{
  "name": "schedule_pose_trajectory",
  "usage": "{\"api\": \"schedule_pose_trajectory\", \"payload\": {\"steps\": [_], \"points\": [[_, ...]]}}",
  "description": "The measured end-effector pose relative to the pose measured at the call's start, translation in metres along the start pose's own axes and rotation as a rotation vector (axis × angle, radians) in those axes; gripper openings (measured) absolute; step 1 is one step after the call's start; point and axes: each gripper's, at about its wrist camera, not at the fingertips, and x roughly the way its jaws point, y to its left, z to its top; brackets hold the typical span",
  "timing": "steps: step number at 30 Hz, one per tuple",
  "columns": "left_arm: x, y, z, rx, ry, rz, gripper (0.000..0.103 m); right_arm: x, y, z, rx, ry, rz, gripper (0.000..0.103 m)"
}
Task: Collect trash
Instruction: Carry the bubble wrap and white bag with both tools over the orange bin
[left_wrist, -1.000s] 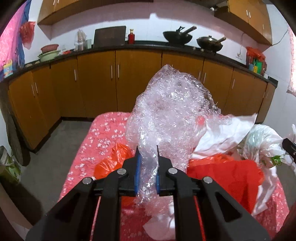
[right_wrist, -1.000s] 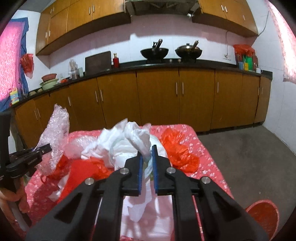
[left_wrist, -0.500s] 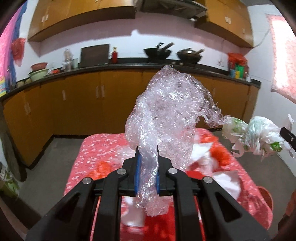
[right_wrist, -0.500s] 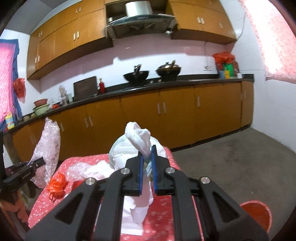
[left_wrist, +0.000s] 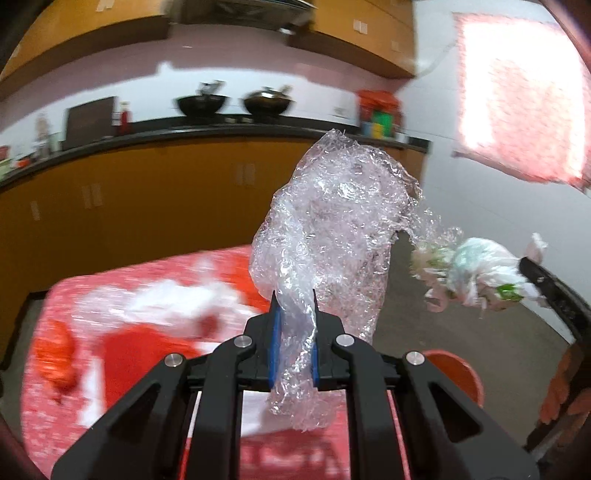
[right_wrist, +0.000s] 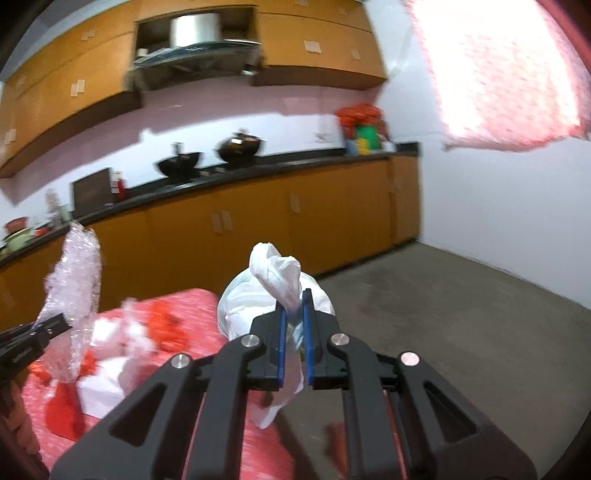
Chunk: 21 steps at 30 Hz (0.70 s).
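From the left wrist view, your left gripper (left_wrist: 293, 332) is clamped nearly closed on a crumpled sheet of clear bubble wrap (left_wrist: 332, 229), which stands up above the blue pads and trails a tail below them. It is lifted clear of the table with the red floral cloth (left_wrist: 48, 387), where red plastic bags (left_wrist: 55, 354) and white paper still lie, blurred. Low on the right, on the floor, the rim of a red bin (left_wrist: 458, 373) shows; what it holds is hidden from here. To do this step well, I'd carry the wrap over that rim before letting go, since the loose tail could snag on the pads or drift outside. At the far right, the knotted white plastic bag (left_wrist: 480, 273) hangs from your other tool.

From the right wrist view, your right gripper (right_wrist: 293, 325) is pinched almost closed on the twisted neck of that white plastic bag (right_wrist: 273, 288), its bulk bulging ahead and a tail dangling beneath. The bag's contents can't be made out. The bin is not in sight here, so aim by the other camera. The bubble wrap (right_wrist: 74, 280) shows at the left, over the table (right_wrist: 33, 391).
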Motion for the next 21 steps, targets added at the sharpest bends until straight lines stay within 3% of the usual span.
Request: {"api": "schedule_pose_trajectory", "payload": {"steps": [4,10,21], "points": [[0.028,-0.059,-0.013,0.036,0.051,-0.105,0.012,0.008,-0.048,-0.017,0.022,0.042,-0.104,0.009],[0.069,-0.134,-0.040,0.114,0.139,-0.202,0.012,0.020,-0.107,-0.047,0.055,0.120,-0.227,0.009],[0.135,-0.217,-0.091,0.183,0.316,-0.267,0.013,0.050,-0.164,-0.092,0.090,0.244,-0.308,0.009]]}}
